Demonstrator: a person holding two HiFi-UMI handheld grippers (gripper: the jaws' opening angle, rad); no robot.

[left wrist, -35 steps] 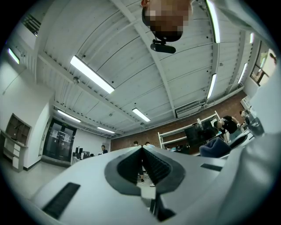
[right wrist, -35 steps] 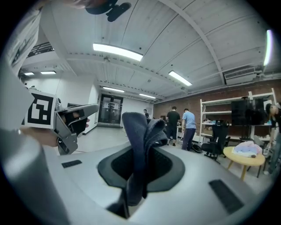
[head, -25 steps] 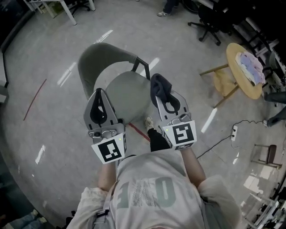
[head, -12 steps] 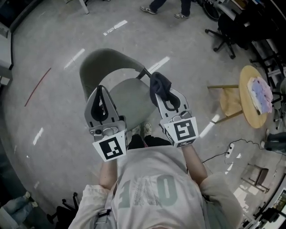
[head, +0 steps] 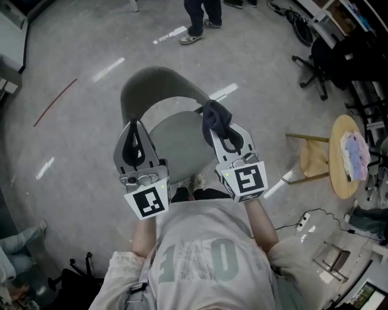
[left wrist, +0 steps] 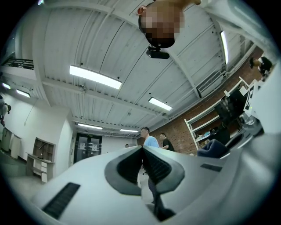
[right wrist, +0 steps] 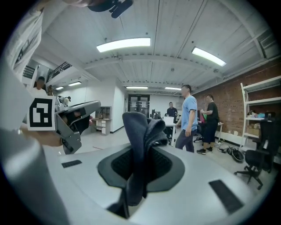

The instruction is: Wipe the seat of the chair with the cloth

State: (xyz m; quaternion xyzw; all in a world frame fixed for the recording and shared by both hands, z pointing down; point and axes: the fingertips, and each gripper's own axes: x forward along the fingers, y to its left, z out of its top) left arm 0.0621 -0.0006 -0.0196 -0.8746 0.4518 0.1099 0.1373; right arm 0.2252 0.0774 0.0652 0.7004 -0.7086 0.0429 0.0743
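The grey chair has a round seat (head: 176, 142) and a curved backrest (head: 154, 85); it stands on the floor right in front of me. My right gripper (head: 216, 131) hovers over the seat's right edge, shut on a dark blue cloth (head: 216, 116). In the right gripper view the cloth (right wrist: 138, 127) stands bunched up between the jaws of my right gripper (right wrist: 142, 154). My left gripper (head: 134, 125) hangs over the seat's left edge, shut and holding nothing. In its own view the left gripper (left wrist: 142, 149) tilts up towards the ceiling.
A round wooden stool (head: 337, 175) with a pale cloth on it stands at the right. A person's legs (head: 200, 18) are beyond the chair. Black office chairs (head: 324, 57) stand at top right, and a power strip (head: 303, 219) lies on the floor.
The head view has swung, so the chair now sits squarely between the grippers. A person's legs have come into view at the top. Both grippers keep their pose and hold.
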